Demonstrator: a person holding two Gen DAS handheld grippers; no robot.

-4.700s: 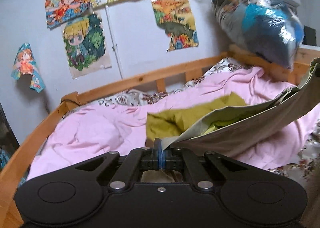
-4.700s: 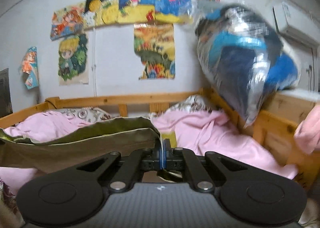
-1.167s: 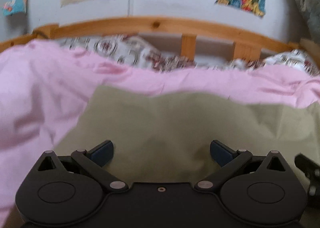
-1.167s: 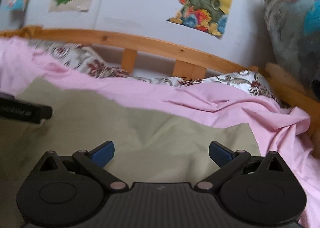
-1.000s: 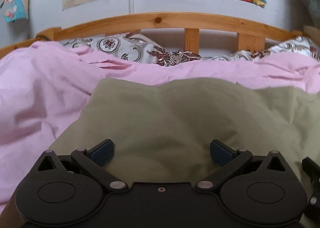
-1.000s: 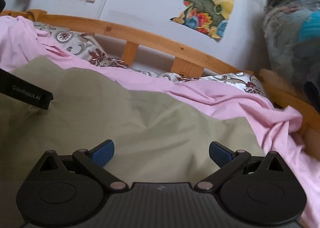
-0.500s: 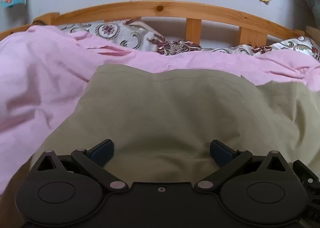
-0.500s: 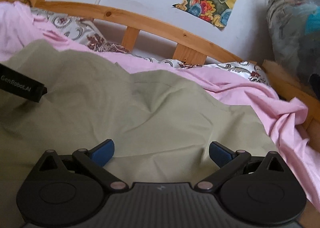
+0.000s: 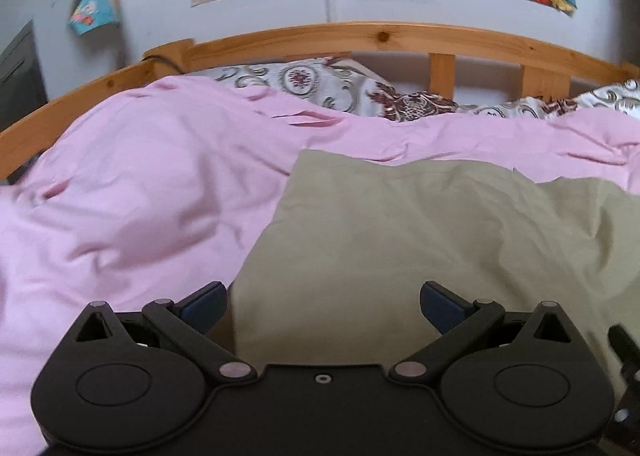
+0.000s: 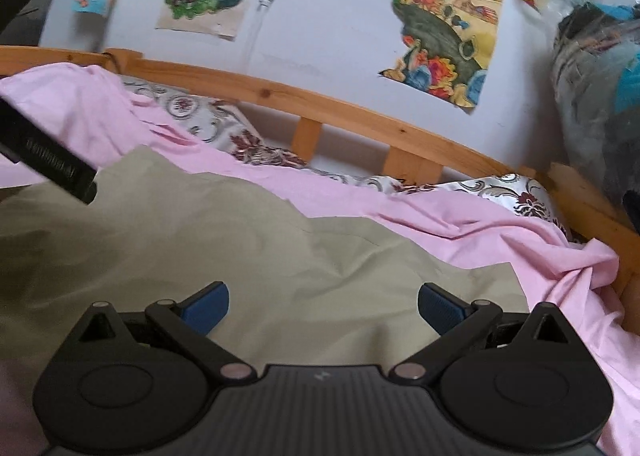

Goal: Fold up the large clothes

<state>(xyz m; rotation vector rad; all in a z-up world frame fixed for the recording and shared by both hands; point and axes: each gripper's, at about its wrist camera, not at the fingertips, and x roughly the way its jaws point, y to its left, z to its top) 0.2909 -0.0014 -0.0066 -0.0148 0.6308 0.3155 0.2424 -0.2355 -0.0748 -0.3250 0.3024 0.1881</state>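
Left wrist view. Left claw (image 9: pixel 323 306) spread wide, nothing between the fingers. Olive garment (image 9: pixel 440 240) flat on the pink sheet (image 9: pixel 140 195), filling the space ahead of and to the right of the claw; left edge of the garment running forward from just inside the left finger (image 9: pixel 206 302). Far left corner of the garment straight ahead, short of the wooden bed rail (image 9: pixel 360 35). Part of the other tool visible at lower right.

Right wrist view. Right claw (image 10: pixel 323 306) likewise wide and empty. Garment (image 10: pixel 240 248) ahead of and left of the claw, right edge ending just beyond the right finger (image 10: pixel 438 306), pink sheet (image 10: pixel 540 256) further right. Left tool's body (image 10: pixel 48 163) crossing at upper left, above the cloth.

Step in hand, judged: re-gripping for the next fold. Best done by lowering each claw onto an outer edge or corner, pinching all layers together, not the sheet beneath. Equal height and tension on both sides advisable, so that the edges meet squarely. Wrinkle near the middle worth smoothing first.
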